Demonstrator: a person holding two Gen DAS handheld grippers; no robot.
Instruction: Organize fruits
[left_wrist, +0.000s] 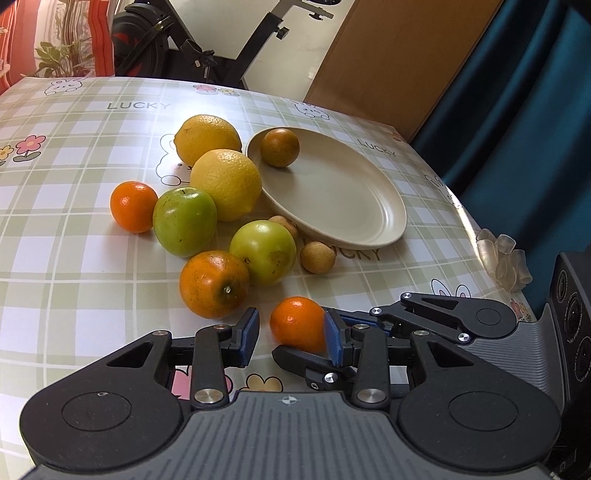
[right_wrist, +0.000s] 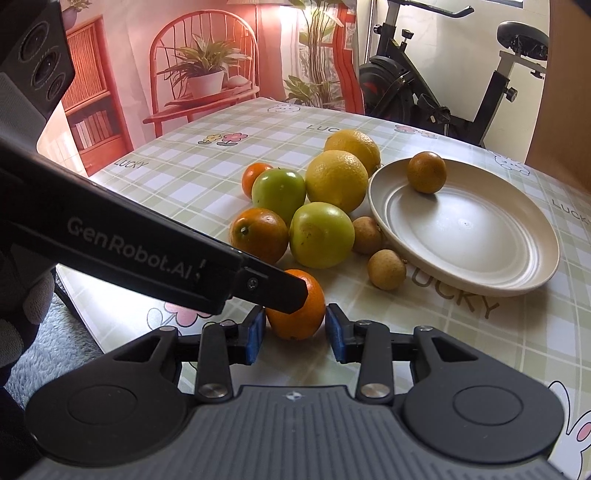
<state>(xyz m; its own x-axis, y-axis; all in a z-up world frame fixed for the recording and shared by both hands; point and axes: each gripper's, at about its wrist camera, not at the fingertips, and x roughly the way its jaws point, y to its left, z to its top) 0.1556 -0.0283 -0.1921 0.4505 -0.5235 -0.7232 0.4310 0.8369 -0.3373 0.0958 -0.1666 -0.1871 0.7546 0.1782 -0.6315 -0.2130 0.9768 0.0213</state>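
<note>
Small orange between the right gripper's part-open blue pads, left gripper wide open beside it

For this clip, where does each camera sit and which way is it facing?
Left wrist view: rides on the left gripper, low over the checked table, looking past the small orange toward the plate; the right gripper enters from the right.
Right wrist view: rides on the right gripper, its pads either side of the same small orange; the left gripper's finger crosses from the left.
Shared: the orange, the fruit pile, the plate.
</note>
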